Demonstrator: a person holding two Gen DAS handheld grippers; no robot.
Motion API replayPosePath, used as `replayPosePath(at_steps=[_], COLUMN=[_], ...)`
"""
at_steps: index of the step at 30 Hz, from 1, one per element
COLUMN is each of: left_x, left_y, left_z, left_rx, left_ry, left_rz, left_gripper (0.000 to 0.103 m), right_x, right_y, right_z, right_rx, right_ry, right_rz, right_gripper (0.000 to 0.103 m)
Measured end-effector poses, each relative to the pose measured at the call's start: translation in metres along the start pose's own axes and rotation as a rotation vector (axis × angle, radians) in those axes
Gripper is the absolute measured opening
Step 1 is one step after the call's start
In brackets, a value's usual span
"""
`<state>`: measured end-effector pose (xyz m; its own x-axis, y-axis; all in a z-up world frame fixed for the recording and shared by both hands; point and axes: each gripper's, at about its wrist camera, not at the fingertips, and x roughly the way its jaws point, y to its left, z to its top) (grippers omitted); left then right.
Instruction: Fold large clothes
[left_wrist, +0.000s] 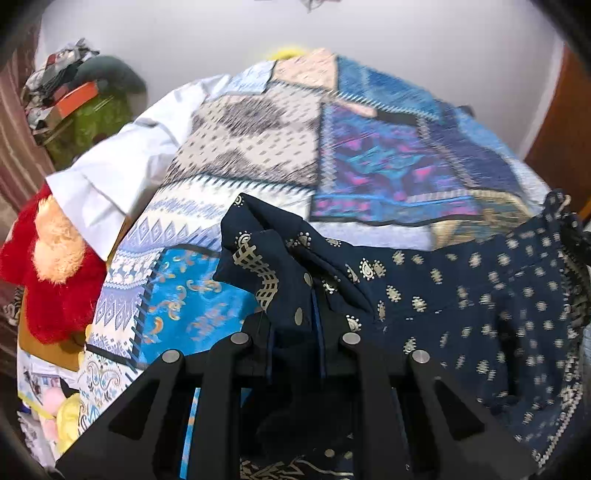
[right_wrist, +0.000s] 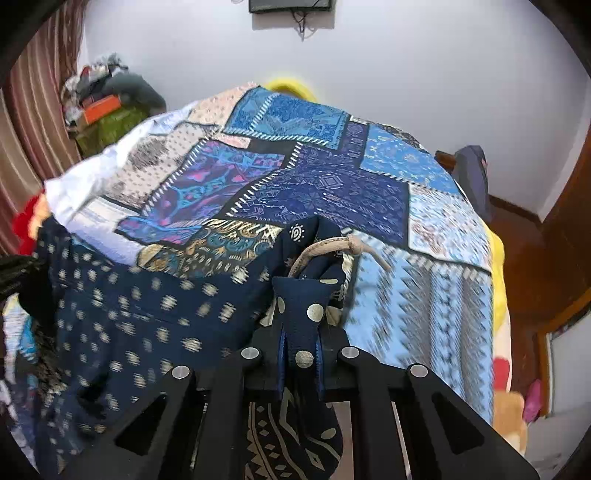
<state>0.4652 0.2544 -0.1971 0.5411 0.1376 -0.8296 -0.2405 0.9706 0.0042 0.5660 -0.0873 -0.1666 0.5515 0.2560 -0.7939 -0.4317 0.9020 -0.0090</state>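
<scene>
So I've got both grippers clamped on the navy garment (left_wrist: 461, 295) right now. The left gripper (left_wrist: 295, 325) has its jaws pressed together on a bunched dark corner with a pale lattice print, and the right gripper (right_wrist: 301, 343) is pinched on a folded tab of the same cloth, just below a beige drawstring (right_wrist: 332, 245) with a knot in it. The rest of the fabric hangs between the two grippers and drapes down toward the patchwork bedspread (right_wrist: 332, 184) ahead of them. My read is it's thin, soft and floppy, not heavy, so it'll sag in the middle and won't hold any shape by itself. Slippery-ish too, I'd guess, so grabbing hems or corners where it's doubled up seems safest. I'd avoid the drawstring, it'd just slide. There's a red plush toy (left_wrist: 55, 280) off to the left.
</scene>
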Motion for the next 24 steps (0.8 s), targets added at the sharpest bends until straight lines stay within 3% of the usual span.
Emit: replayPosePath(at_steps=[5, 8, 9, 12, 13, 15, 18, 19, 21, 24], left_x=[0.04, 0.058, 0.06, 0.059, 0.057, 0.053, 0.044, 0.037, 0.025, -0.004], left_y=[0.016, 0.022, 0.023, 0.025, 0.024, 0.024, 0.026, 0.027, 0.027, 0.024], left_z=[-0.014, -0.02, -0.02, -0.022, -0.022, -0.022, -0.026, -0.029, -0.034, -0.043], left_rx=[-0.04, -0.066, -0.08, -0.096, -0.09, -0.08, -0.07, -0.063, -0.056, -0.032], left_ry=[0.074, 0.1, 0.1, 0.091, 0.093, 0.102, 0.121, 0.118, 0.122, 0.105], left_rz=[0.007, 0.021, 0.015, 0.01, 0.013, 0.034, 0.1, 0.102, 0.085, 0.092], left_gripper=[0.021, 0.033, 0.034, 0.035, 0.036, 0.044, 0.074, 0.079, 0.079, 0.079], right_x=[0.041, 0.042, 0.041, 0.041, 0.04, 0.037, 0.023, 0.016, 0.001, -0.032], right_y=[0.006, 0.003, 0.0, -0.007, -0.012, -0.02, -0.025, -0.025, -0.023, -0.021], right_z=[-0.001, -0.006, -0.007, -0.01, -0.012, -0.013, -0.017, -0.019, -0.023, -0.032], right_rx=[-0.036, -0.038, -0.037, -0.039, -0.036, -0.01, 0.01, 0.006, 0.001, 0.036], right_ry=[0.051, 0.032, 0.03, 0.021, 0.017, 0.039, 0.047, 0.041, 0.03, 0.015], right_rz=[-0.074, -0.071, -0.082, -0.173, -0.193, -0.157, -0.149, -0.159, -0.158, -0.089], right_gripper=[0.01, 0.016, 0.025, 0.074, 0.078, 0.078, 0.079, 0.079, 0.079, 0.083])
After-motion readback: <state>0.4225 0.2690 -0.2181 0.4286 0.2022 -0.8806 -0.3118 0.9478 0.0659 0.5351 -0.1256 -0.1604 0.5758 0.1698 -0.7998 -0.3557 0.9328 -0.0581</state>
